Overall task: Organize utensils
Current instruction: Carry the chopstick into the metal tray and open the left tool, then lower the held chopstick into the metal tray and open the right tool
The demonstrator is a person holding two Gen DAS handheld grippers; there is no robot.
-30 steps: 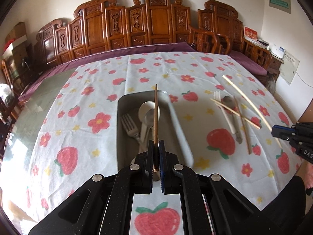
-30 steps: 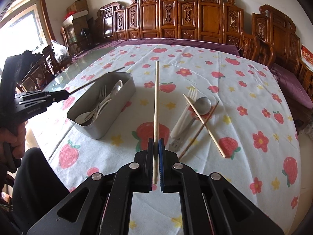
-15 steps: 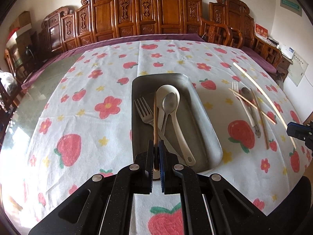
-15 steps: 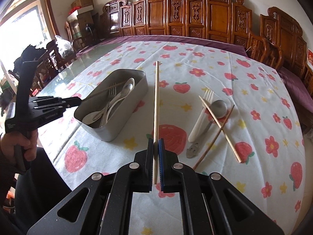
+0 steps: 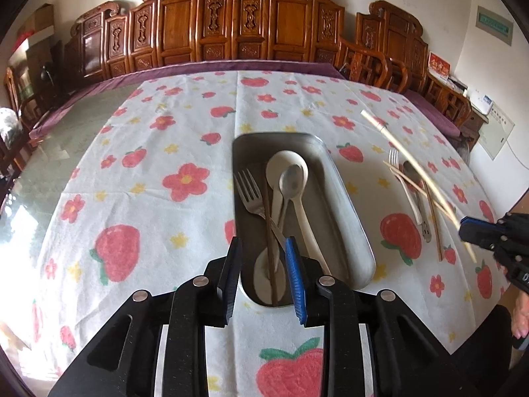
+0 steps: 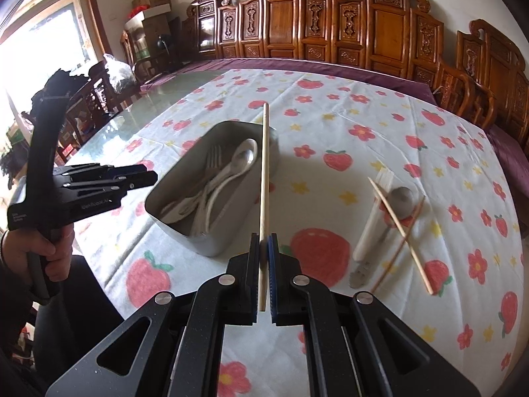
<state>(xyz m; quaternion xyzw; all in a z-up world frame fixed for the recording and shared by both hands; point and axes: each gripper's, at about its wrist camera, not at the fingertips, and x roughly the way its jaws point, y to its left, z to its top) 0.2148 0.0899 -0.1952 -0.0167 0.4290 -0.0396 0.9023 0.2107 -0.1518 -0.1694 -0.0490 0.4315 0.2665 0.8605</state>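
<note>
The metal tray [image 5: 334,205] holds a fork [image 5: 248,188], a white spoon [image 5: 286,165], a metal spoon [image 5: 292,178] and a dark chopstick [image 5: 268,218]. My left gripper [image 5: 263,264] hangs over the tray's near end with its jaws opening. The dark chopstick lies loose between them on the utensils, with neither pad touching it. My right gripper [image 6: 263,241] is shut on a pale chopstick [image 6: 264,172] that points over the tray [image 6: 211,244]. In the left wrist view the right gripper [image 5: 469,231] shows at the right edge. In the right wrist view the left gripper [image 6: 148,177] is beside the tray.
On the strawberry tablecloth [image 6: 330,152], right of the tray, lie a white fork [image 6: 373,218], a metal spoon [image 6: 401,198] and two crossed chopsticks [image 6: 403,235]. Carved wooden chairs [image 5: 231,26] line the far side. A hand [image 6: 49,248] holds the left tool.
The left gripper moved in low over the tray and opened, letting go of the dark chopstick, which now lies in the tray. The right gripper carried its pale chopstick left towards the tray.
</note>
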